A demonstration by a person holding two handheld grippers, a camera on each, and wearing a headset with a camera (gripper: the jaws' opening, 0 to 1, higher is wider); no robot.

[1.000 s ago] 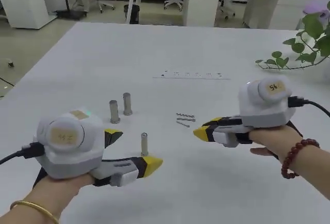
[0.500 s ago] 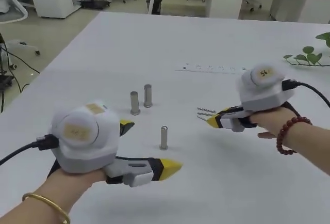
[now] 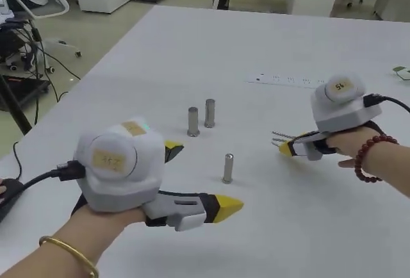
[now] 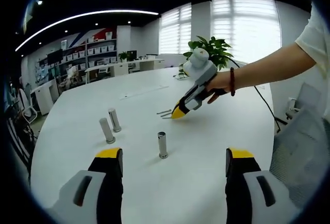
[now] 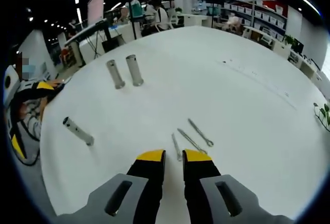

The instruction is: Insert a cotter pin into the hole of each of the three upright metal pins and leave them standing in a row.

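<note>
Metal pins (image 3: 228, 168) upright, right gripper (image 5: 173, 156) perhaps touching cotter pins (image 5: 193, 139)

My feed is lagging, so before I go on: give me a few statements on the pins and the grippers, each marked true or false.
1. All three metal pins stand upright. True.
2. They stand in one straight row. False: two stand close together and the third stands apart, nearer the left gripper.
3. The left gripper is open and holds nothing. True.
4. One cotter pin is already through a metal pin. False: all three cotter pins lie flat on the table, just ahead of the right gripper.
5. The right gripper's jaws are spread wide. False: there is only a narrow gap between them.
</note>
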